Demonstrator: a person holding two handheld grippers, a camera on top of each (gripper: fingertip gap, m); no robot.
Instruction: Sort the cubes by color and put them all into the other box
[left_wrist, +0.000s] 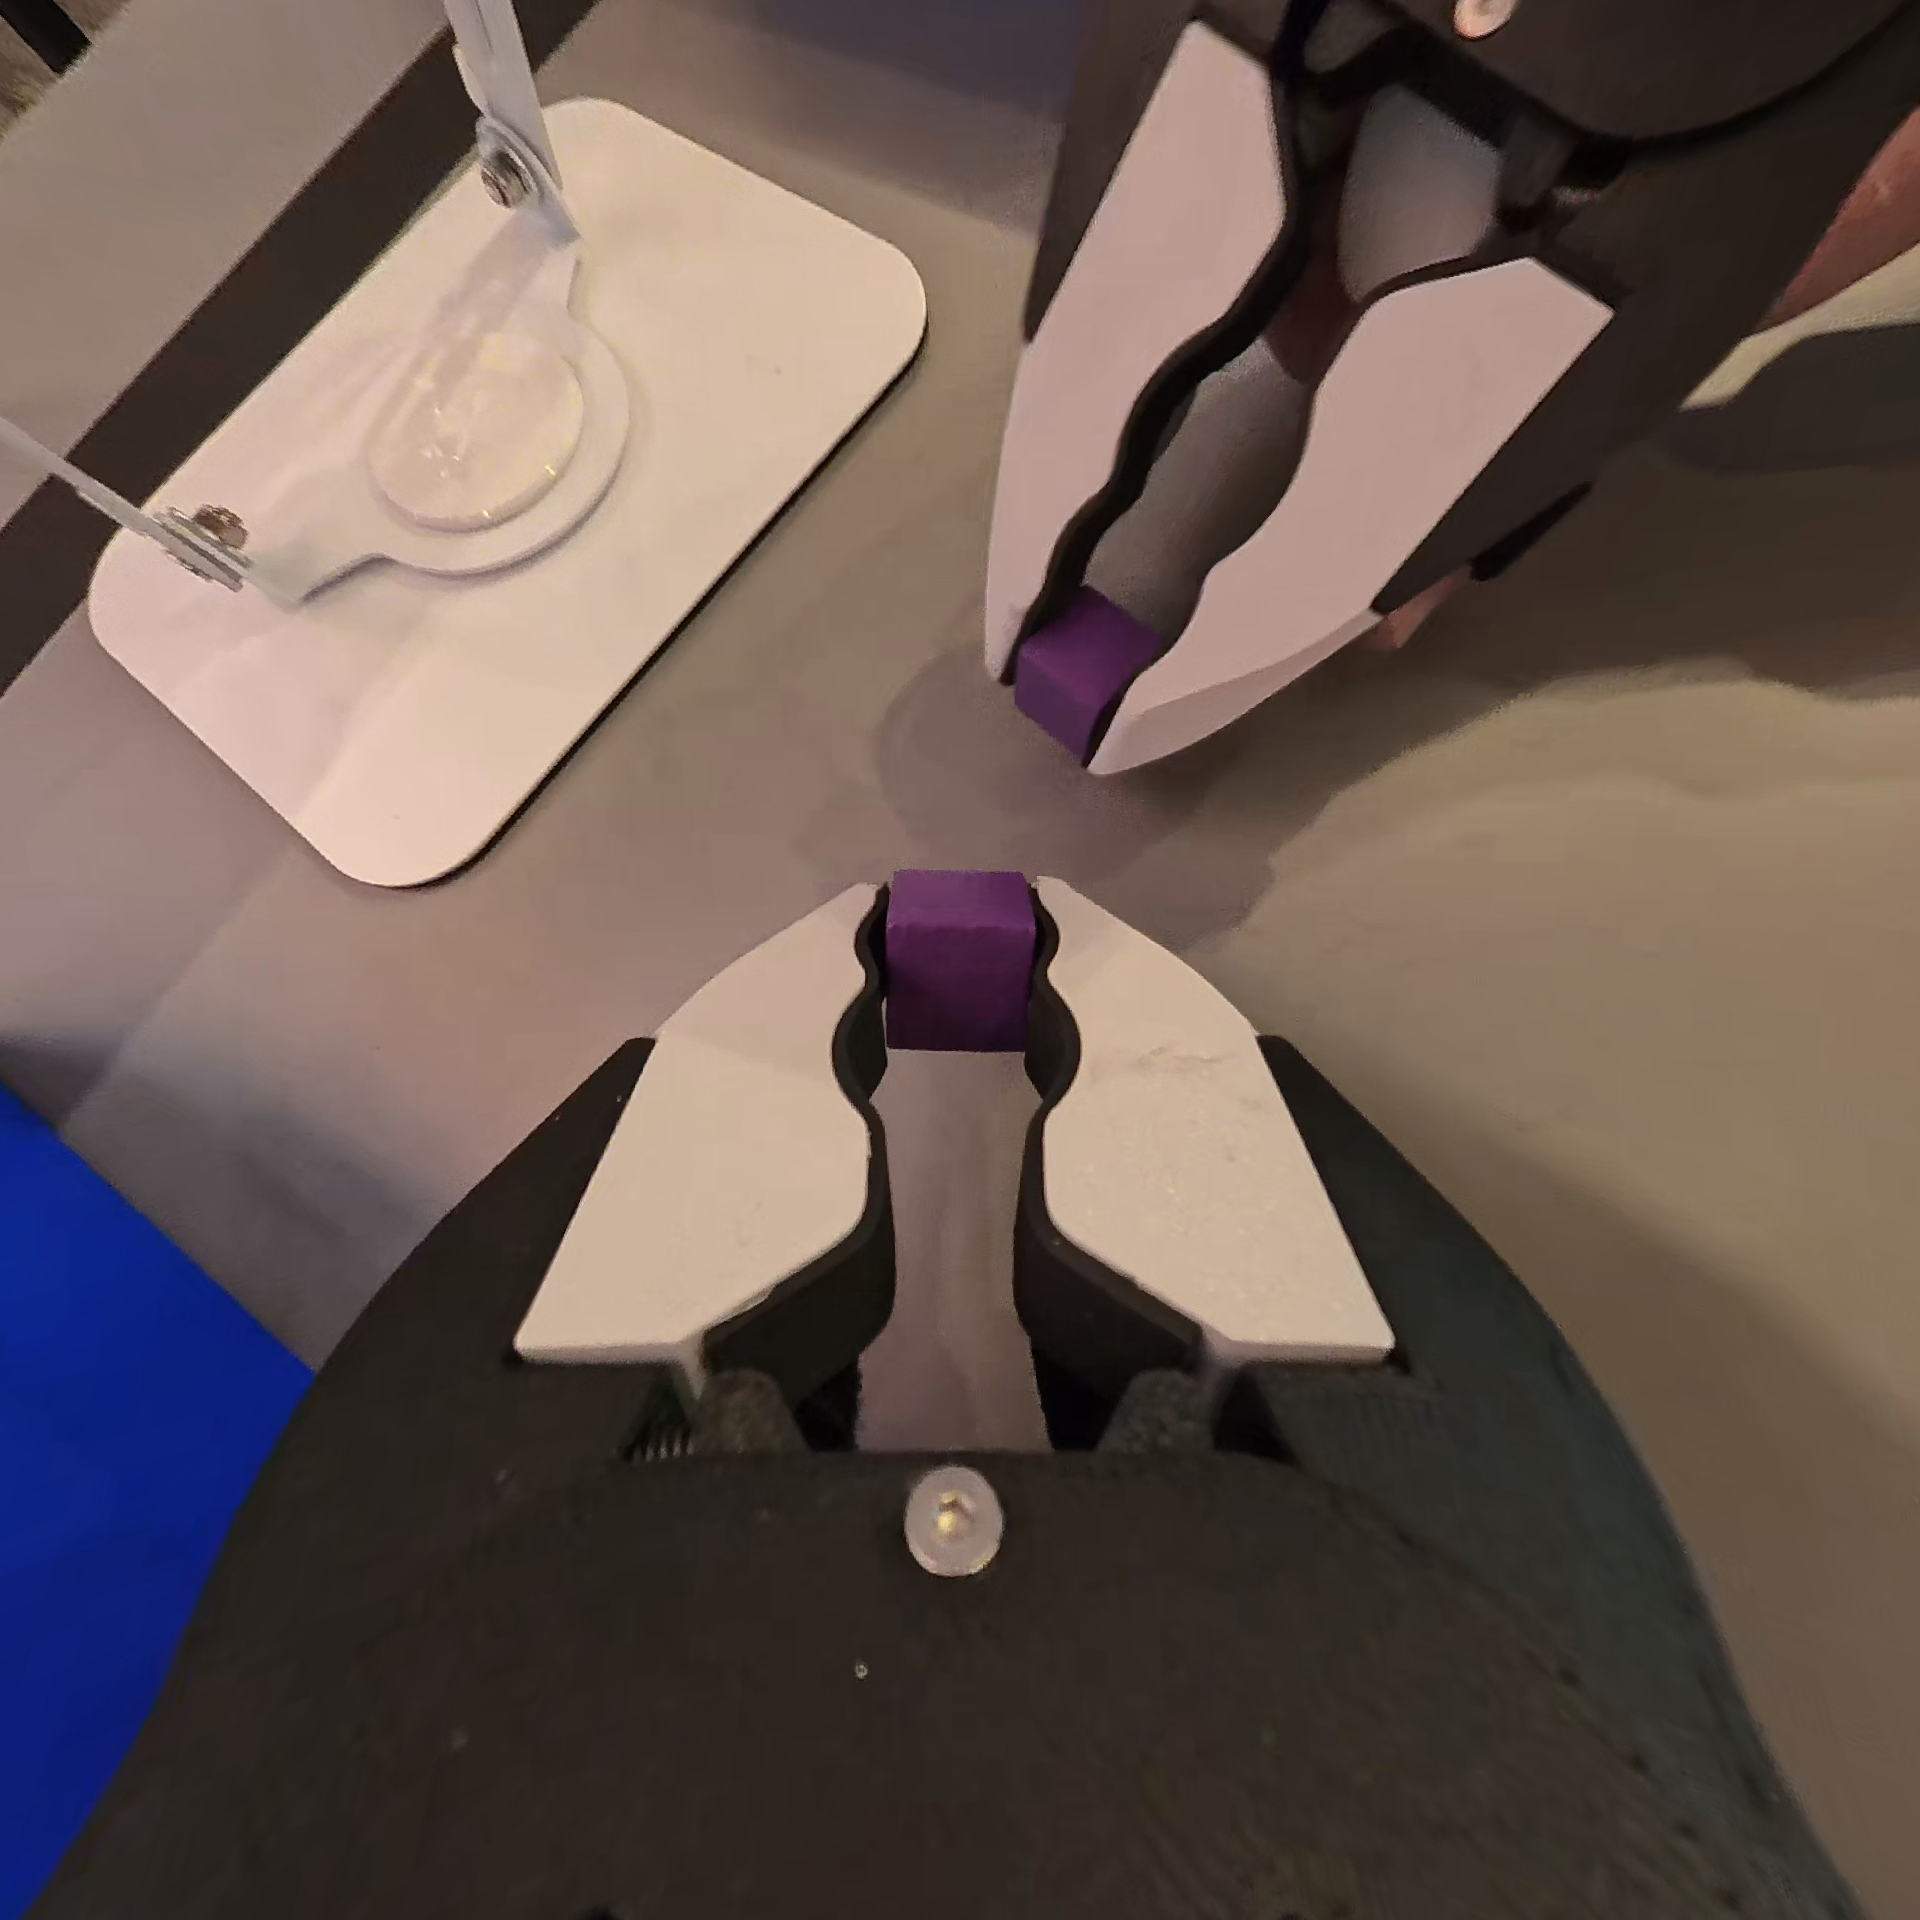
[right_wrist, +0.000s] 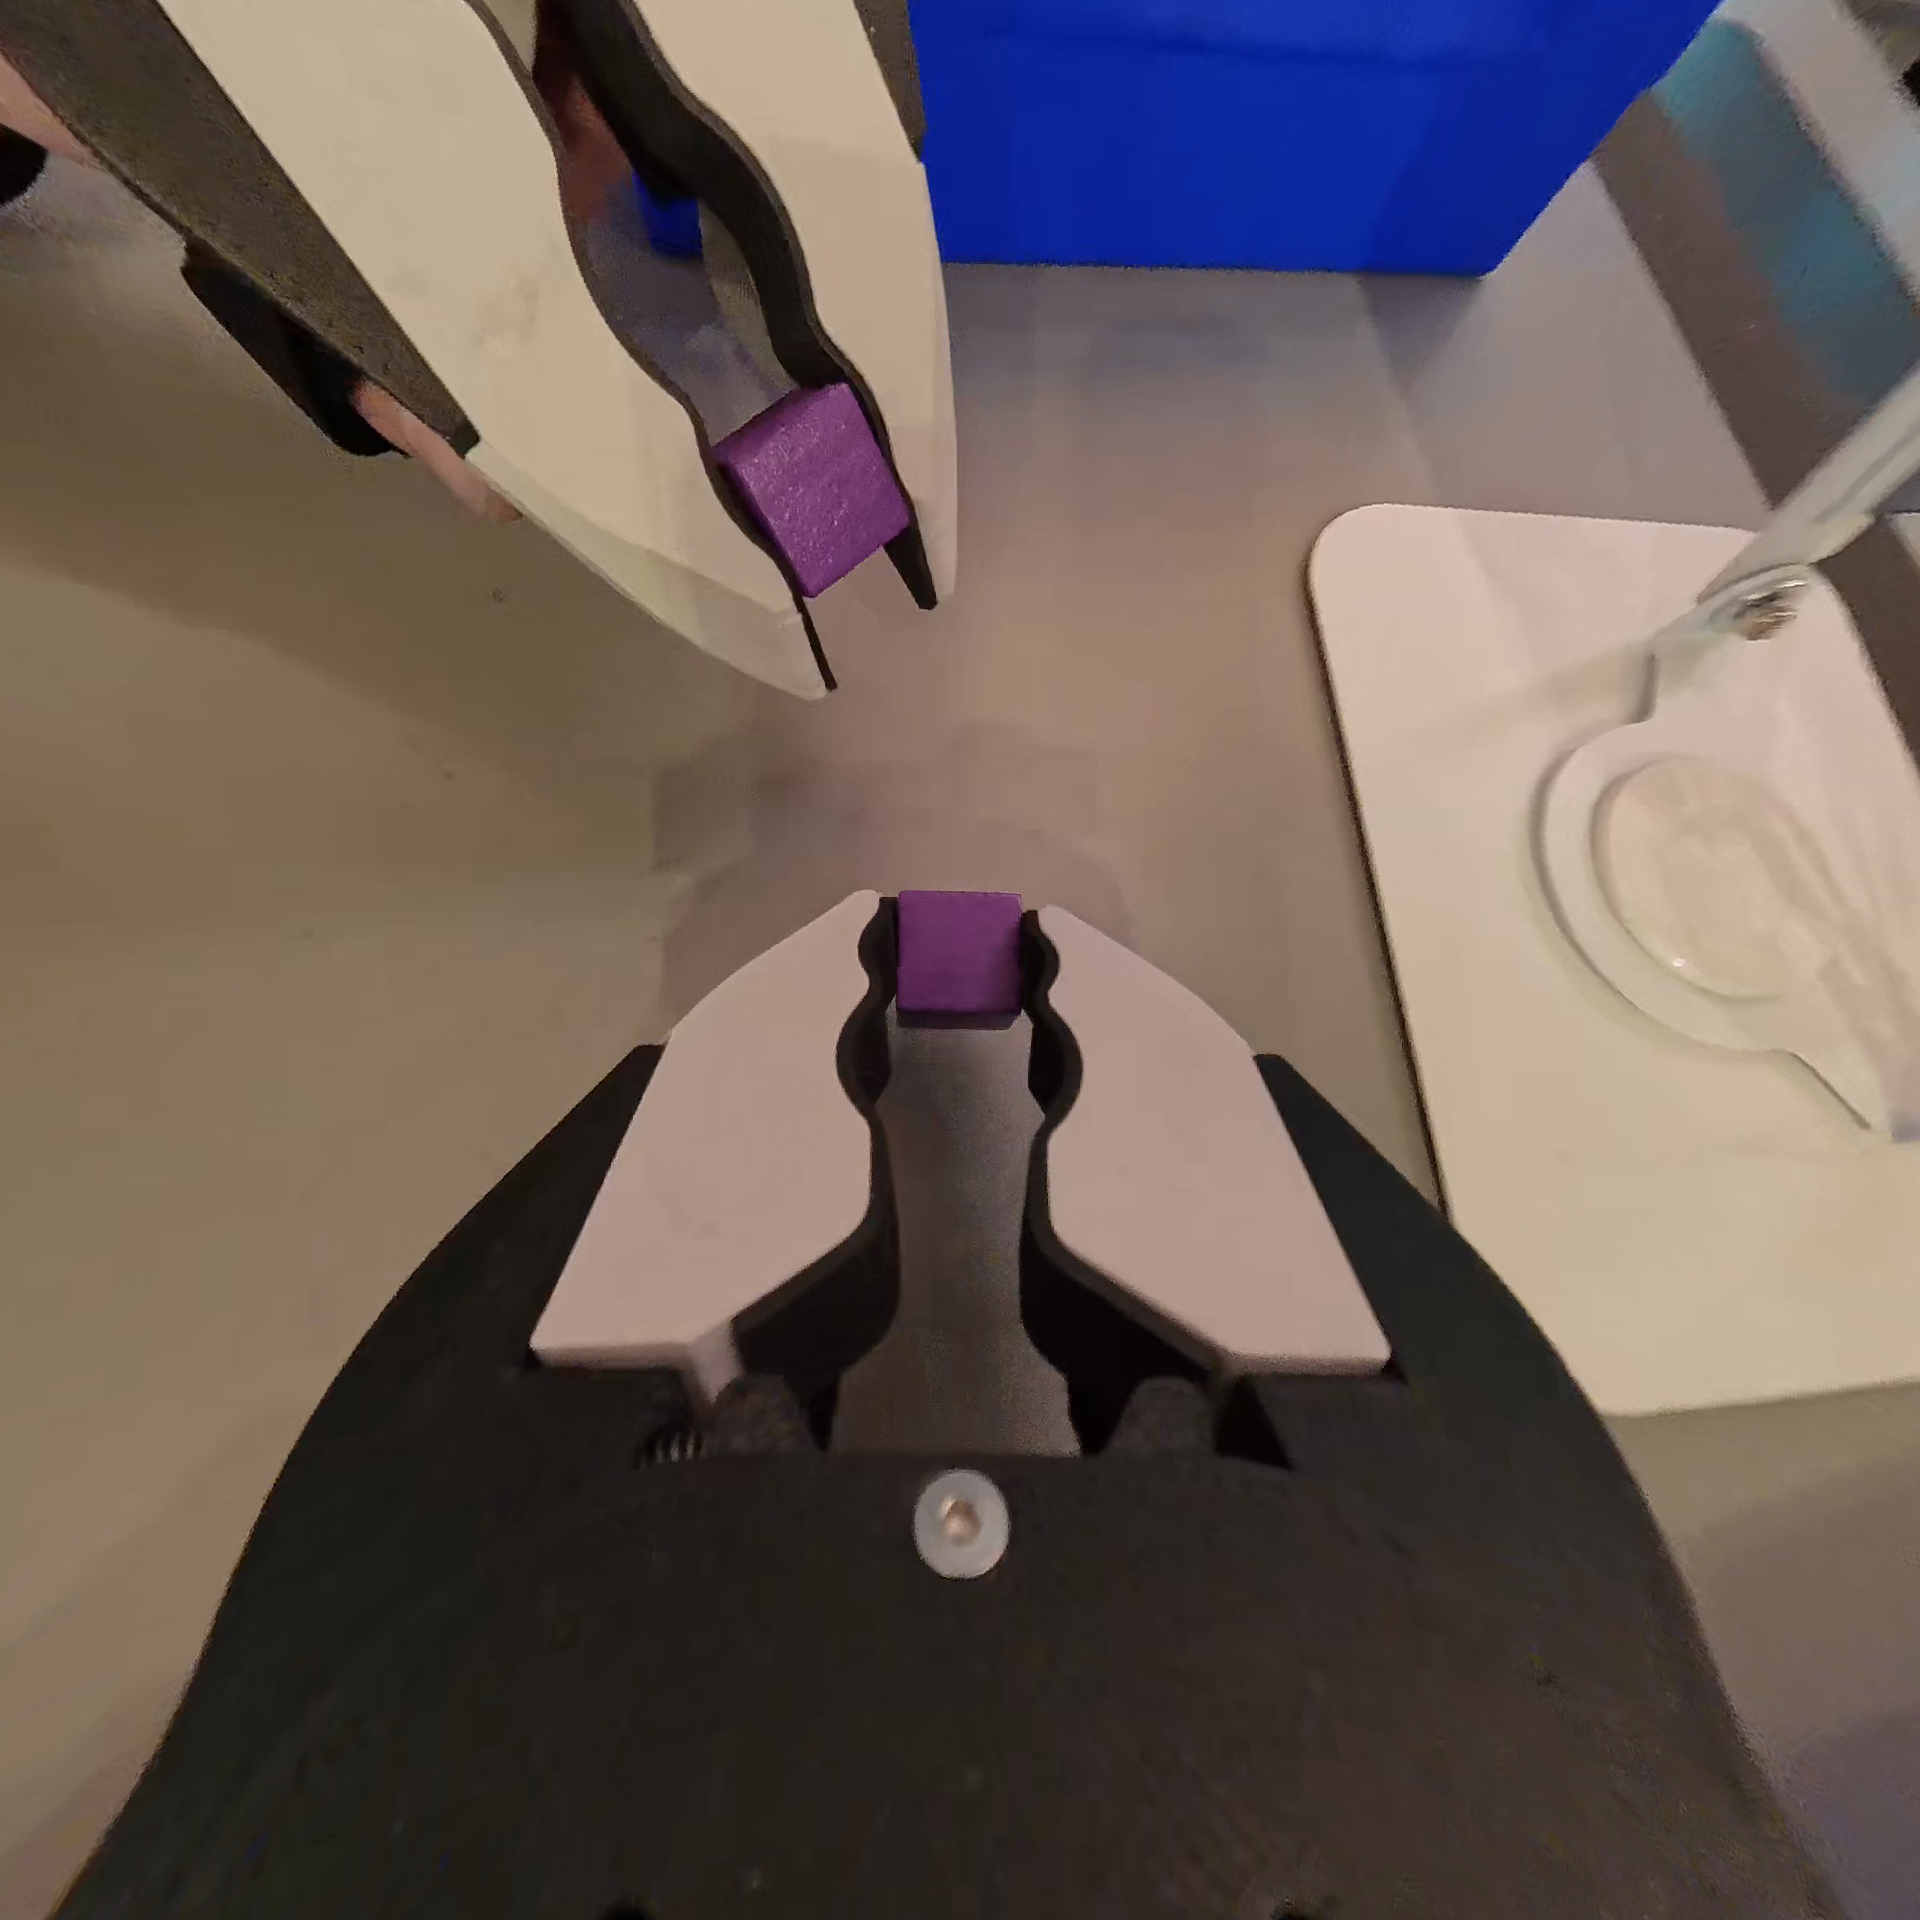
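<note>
Each gripper was clenched on a purple cube. The left gripper (left_wrist: 957, 914) pinched its cube (left_wrist: 954, 961) right at the fingertips, and the right gripper (right_wrist: 956, 925) held its own cube (right_wrist: 954, 954) the same way, squarely between the dark pads. In the left wrist view the right gripper (left_wrist: 1081, 691) faced it from across the table (left_wrist: 1455, 883), its cube (left_wrist: 1081, 675) low, close to the surface; whether it touched could not be told. In the right wrist view the left gripper (right_wrist: 842, 582) hung near, its cube (right_wrist: 816, 494) tilted in the grip. Both cubes being one colour, they seemed meant for the same spot in the other box, so the step in hand was likely the carry. To do it well, both grips should stay firm, since each cube sat near the tips and could twist or slip; the two grippers, standing close, should go in one after the other rather than crowd the box. A blue box (right_wrist: 1247, 135) stood beyond the left gripper; which of the two boxes it was could not be told. The table was smooth, grey and matte, in warm dim light with soft shadows. A white stand base (left_wrist: 436, 582) with a clear disc (left_wrist: 488, 426) lay beside the work area.
</note>
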